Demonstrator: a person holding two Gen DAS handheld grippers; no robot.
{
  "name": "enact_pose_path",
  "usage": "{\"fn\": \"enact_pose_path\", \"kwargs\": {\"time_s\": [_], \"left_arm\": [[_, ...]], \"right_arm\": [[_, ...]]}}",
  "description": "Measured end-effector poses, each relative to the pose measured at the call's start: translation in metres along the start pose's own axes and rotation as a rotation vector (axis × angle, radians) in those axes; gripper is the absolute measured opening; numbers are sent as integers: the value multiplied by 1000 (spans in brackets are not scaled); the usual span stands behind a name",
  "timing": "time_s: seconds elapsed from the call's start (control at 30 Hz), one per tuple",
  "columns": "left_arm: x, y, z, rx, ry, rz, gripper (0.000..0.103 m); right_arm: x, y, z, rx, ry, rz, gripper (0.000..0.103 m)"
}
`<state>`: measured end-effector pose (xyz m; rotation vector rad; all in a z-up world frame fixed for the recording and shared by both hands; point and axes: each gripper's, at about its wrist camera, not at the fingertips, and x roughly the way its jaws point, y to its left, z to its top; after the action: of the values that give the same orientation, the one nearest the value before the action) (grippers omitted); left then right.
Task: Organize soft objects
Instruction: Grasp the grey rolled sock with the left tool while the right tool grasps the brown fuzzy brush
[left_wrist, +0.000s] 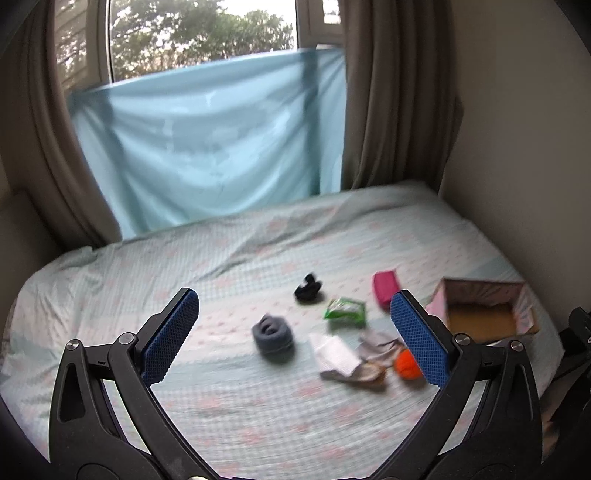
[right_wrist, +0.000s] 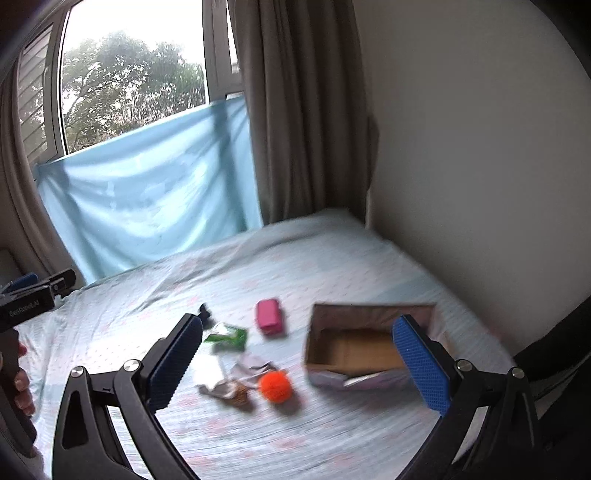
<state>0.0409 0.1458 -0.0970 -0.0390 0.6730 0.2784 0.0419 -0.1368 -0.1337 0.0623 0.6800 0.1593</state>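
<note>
Soft objects lie on the bed (left_wrist: 147, 280): a rolled grey sock (left_wrist: 272, 336), a black bundle (left_wrist: 307, 288), a green packet (left_wrist: 346, 312), a pink pouch (left_wrist: 385, 286), crumpled white and grey cloths (left_wrist: 351, 356) and an orange fuzzy ball (left_wrist: 406, 363). An open cardboard box (left_wrist: 487, 310) stands at the right. My left gripper (left_wrist: 293, 338) is open and empty above the bed. My right gripper (right_wrist: 295, 363) is open and empty, above the ball (right_wrist: 275, 386) and the box (right_wrist: 354, 347). The pouch (right_wrist: 269, 316), packet (right_wrist: 229, 338) and cloths (right_wrist: 232, 384) also show there.
A blue sheet (left_wrist: 214, 147) hangs over the window behind the bed, with brown curtains (left_wrist: 391, 110) on both sides. A wall (right_wrist: 480, 166) borders the bed on the right. The left gripper's handle and a hand (right_wrist: 22, 332) show at the left edge of the right wrist view.
</note>
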Motion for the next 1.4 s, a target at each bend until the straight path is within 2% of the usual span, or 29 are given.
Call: {"fn": "enact_pose_path", "kwargs": {"time_s": [0.23,0.43,0.73,0.8,1.0,1.13,1.27,1.33,1.4], "left_arm": [[78,41,-30,36,88,-22,103],[160,63,-55,63,172,-72,103],[277,65,-92,83,286,-95,103],[300,65,-99,78,308,-94,103],[348,63,-116,65,346,-78,103],[369,59,-130,65,372,-76,103],[386,54,-142,68,393,-65,103],[392,54,-146,59,401,-65,103],[396,54,-147,52,406,-68,101]], "right_arm": [[70,35,-41,148,107,5,103],[139,54,-81,309,201,-55,103],[241,68,-123,428,309,-166,103],[260,67,-131,463,334,-180,99],[306,60,-152,601,394,-211,98],[331,59,-165,651,440,-224,87],[341,55,-178,722,462,-249,84],[343,53,-185,774,474,-234,74],[345,52,-191,816,483,-214,68]]}}
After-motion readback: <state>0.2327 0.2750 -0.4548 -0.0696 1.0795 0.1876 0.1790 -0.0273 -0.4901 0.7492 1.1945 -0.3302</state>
